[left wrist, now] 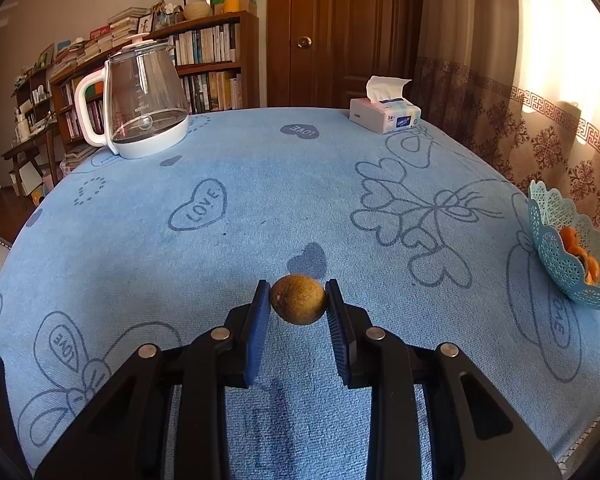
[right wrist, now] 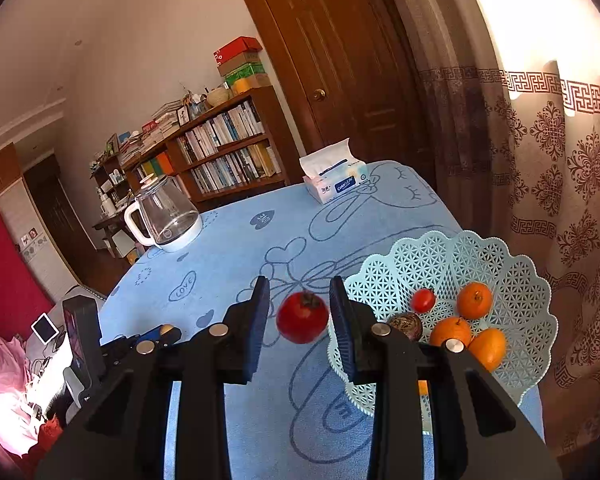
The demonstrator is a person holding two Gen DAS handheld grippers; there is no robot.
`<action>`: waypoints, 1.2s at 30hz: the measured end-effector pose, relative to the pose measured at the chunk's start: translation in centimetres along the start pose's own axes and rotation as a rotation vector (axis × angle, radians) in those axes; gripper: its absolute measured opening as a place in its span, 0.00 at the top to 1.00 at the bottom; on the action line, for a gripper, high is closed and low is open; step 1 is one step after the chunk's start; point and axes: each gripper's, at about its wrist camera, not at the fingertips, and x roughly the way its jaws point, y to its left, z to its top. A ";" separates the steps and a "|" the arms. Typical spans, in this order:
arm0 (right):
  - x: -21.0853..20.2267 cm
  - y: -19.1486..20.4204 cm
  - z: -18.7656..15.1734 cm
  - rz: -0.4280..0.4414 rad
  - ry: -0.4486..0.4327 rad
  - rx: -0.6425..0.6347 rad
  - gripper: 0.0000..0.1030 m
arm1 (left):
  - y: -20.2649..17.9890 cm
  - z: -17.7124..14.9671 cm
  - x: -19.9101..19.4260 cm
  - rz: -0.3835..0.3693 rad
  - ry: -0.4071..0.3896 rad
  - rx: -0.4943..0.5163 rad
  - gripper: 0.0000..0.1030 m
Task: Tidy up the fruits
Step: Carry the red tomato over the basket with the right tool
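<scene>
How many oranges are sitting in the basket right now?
3. In the light blue basket: one orange toward the back, one orange in front of it, one orange at the near right. The right gripper's arm covers part of the basket, so another may be hidden.

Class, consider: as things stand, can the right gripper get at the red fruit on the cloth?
Probably yes: the right gripper is open, the red fruit sits between its fingers, and nothing blocks it. The basket lies just beside.

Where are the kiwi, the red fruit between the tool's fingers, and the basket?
kiwi [left wrist: 298, 299], left wrist view, middle of its skin.
red fruit [right wrist: 302, 317], right wrist view, its front.
basket [right wrist: 512, 280], right wrist view, lattice wall.
</scene>
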 end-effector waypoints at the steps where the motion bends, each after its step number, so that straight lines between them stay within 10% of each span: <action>1: -0.2 -0.3 0.1 -0.005 -0.007 0.008 0.69 | 0.0 0.0 0.0 0.000 0.000 0.000 0.72; 15: -1.2 -1.9 -0.9 -0.023 -0.001 0.023 0.69 | 0.1 -0.2 0.2 0.000 0.005 -0.004 0.72; 25: 1.0 2.1 -8.1 0.092 0.247 -0.102 0.65 | 0.2 -0.2 0.2 0.004 0.006 -0.005 0.72; 36: 3.4 4.6 -13.4 0.004 0.373 -0.289 0.56 | 0.3 -0.2 0.1 0.003 0.008 -0.014 0.72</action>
